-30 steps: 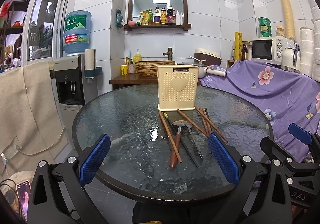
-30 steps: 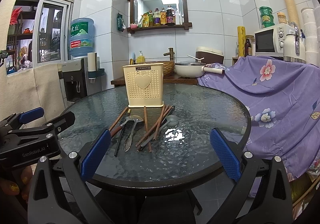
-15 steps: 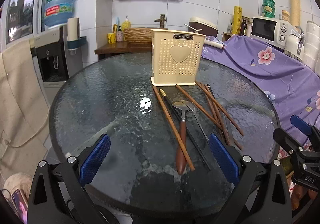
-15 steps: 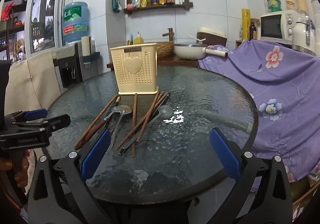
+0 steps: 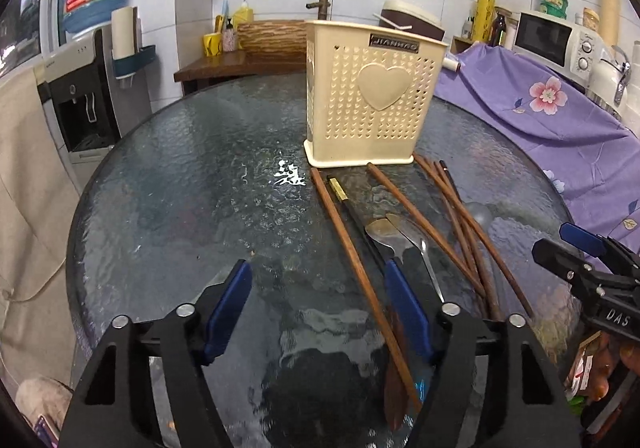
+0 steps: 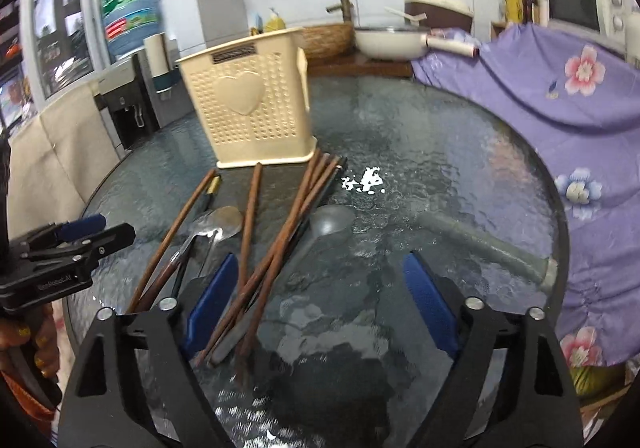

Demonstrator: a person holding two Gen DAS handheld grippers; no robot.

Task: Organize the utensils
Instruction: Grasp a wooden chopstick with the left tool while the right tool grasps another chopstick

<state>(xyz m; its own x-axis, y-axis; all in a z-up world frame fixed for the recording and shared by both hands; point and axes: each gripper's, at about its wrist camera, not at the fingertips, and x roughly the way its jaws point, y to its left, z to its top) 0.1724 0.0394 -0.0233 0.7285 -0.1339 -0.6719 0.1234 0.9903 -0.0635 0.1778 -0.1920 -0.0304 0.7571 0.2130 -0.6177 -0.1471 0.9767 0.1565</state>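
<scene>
A cream perforated utensil holder with a heart on its front stands on the round glass table. In front of it lie several brown chopsticks, a black chopstick, a wooden-handled spoon, a metal spoon and a grey spoon. My left gripper hovers low over the table with its jaws closing; one brown chopstick lies just inside its right pad, untouched. My right gripper is also closing, with the chopstick bundle beside its left pad and nothing pinched.
A purple floral cloth drapes the counter along the table's right side, with a microwave on it. A water dispenser stands at the left. A white pan sits behind the table. A grey table leg shows through the glass.
Both grippers have moved forward over the table towards the utensils and tipped downward. Their jaws stand narrower than before. The utensils and holder have not moved.
</scene>
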